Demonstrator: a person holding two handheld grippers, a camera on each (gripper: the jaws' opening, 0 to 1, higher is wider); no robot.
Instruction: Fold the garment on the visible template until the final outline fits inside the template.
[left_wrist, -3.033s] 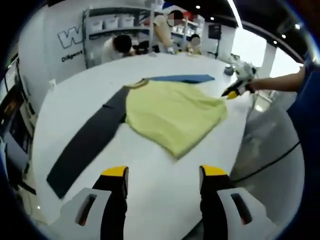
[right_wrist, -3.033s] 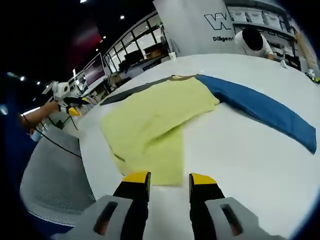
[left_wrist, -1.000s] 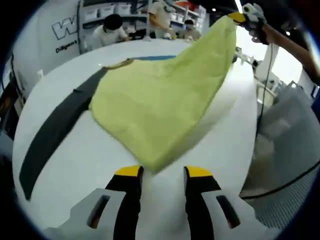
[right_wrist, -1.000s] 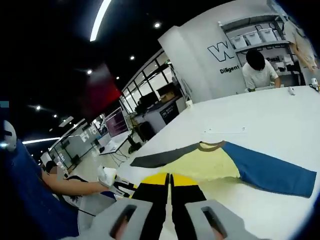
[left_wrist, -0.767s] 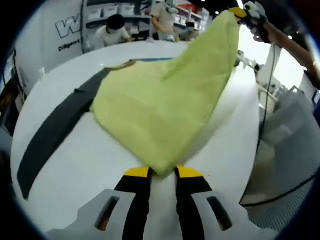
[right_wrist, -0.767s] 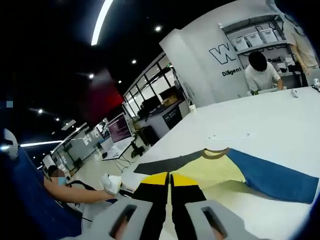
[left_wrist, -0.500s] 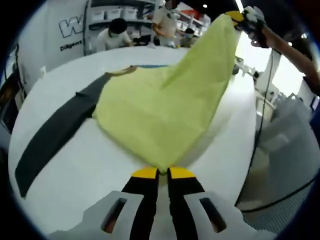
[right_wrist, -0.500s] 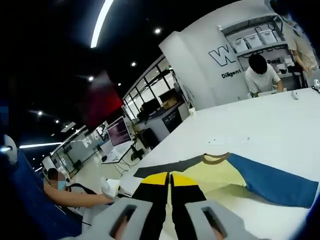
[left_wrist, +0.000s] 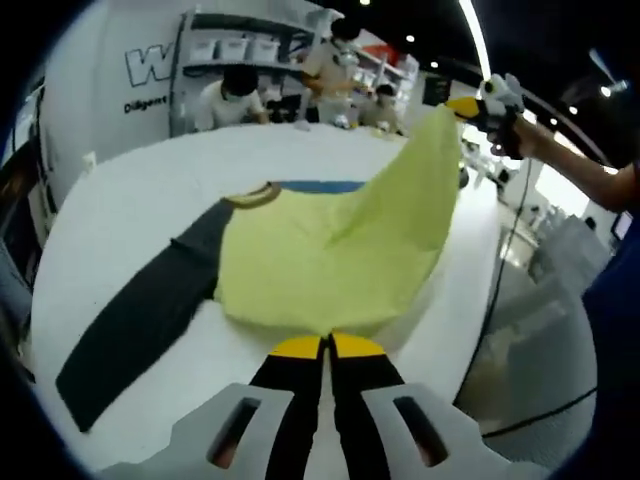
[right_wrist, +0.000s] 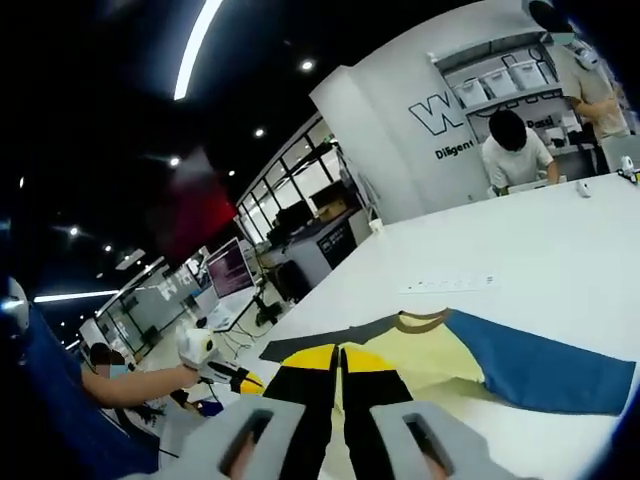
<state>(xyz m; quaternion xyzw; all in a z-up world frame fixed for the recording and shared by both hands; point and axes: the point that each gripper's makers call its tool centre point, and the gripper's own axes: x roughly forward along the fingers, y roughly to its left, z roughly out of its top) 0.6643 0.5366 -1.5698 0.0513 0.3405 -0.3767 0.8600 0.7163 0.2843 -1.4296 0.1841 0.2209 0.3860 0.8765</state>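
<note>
A yellow shirt with a dark grey sleeve and a blue sleeve lies on the white table. My left gripper is shut on the shirt's near hem corner. My right gripper is held up at the upper right, shut on the other hem corner, so the yellow cloth rises in a sheet. In the right gripper view my right gripper is shut on yellow cloth, above the shirt, its blue sleeve and grey sleeve. The left gripper shows low on the left.
People work at the far side of the table, in front of shelves with bins. A cable hangs past the table's right edge. A power strip lies on the table beyond the collar.
My left gripper has gone from open to shut on the near hem corner and lifted a little. My right gripper stays shut, holding its corner high. Both views have shifted.
</note>
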